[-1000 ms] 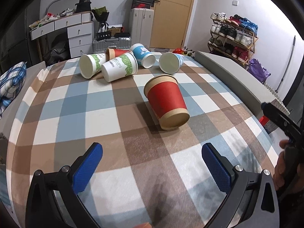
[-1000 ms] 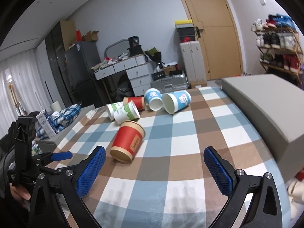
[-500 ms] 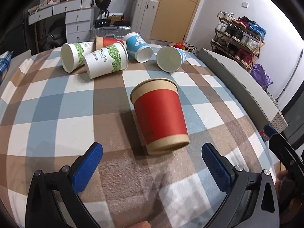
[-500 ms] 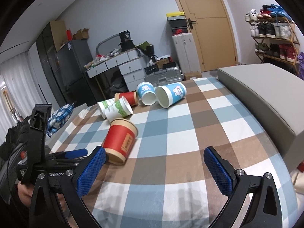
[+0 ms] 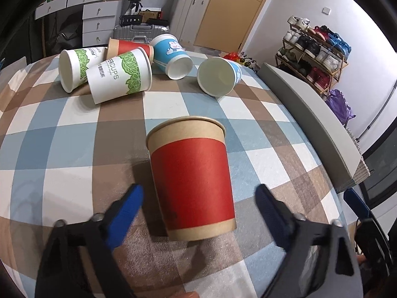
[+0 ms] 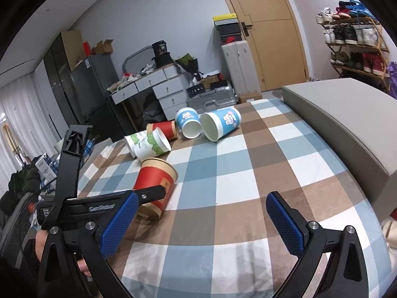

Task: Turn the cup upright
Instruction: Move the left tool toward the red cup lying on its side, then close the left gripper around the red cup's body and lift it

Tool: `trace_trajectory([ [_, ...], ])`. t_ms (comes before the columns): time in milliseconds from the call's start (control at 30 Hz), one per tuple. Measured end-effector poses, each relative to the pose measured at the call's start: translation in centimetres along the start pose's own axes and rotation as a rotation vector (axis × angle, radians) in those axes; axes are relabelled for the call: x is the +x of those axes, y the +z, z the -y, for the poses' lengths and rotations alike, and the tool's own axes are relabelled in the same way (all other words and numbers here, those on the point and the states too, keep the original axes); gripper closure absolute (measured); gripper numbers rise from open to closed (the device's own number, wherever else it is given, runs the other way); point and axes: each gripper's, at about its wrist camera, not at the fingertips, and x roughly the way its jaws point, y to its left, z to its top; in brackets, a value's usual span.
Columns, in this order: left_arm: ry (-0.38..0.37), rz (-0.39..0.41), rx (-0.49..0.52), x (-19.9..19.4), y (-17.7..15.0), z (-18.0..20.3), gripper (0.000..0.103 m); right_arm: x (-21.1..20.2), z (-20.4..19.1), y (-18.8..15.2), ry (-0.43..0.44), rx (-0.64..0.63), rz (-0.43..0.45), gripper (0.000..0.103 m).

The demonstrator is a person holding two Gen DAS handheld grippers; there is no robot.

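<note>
A red and brown paper cup lies on its side on the checked tablecloth, its bottom end toward me and its mouth pointing away. My left gripper is open, its blue fingers on either side of the cup's bottom end, not touching it. In the right wrist view the same cup lies at centre left with the left gripper's finger crossing in front of it. My right gripper is open and empty over the cloth, to the right of the cup.
Several other cups lie on their sides at the far end: two green-leaf white ones, a red one and two blue ones. A grey padded block runs along the table's right edge. Room furniture stands beyond.
My left gripper has moved forward and down to the red cup, so its fingers now flank the cup's bottom end. The right gripper has stayed nearly still. The cup has not moved.
</note>
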Motion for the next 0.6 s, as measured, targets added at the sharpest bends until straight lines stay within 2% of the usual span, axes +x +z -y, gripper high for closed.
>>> trace_trajectory([
  [33,-0.001,-0.004,0.0,0.0,0.0,0.0,0.025,0.0,0.0,0.0,-0.001,-0.001,0.0,0.0],
  [100,-0.002,-0.011,0.003,0.1,-0.1,-0.1,0.044,0.0,0.1,0.0,-0.001,0.0,0.0,0.0],
  [133,-0.006,-0.016,0.003,0.1,-0.1,-0.1,0.046,0.0,0.0,0.0,-0.001,0.001,0.001,0.0],
  [400,-0.006,0.013,0.018,-0.9,0.2,0.3,0.046,-0.2,0.0,0.0,-0.003,-0.002,0.005,0.0],
  [600,0.024,0.053,0.038,-2.4,0.3,0.3,0.046,-0.7,-0.4,0.1,0.001,-0.017,0.015,0.0],
])
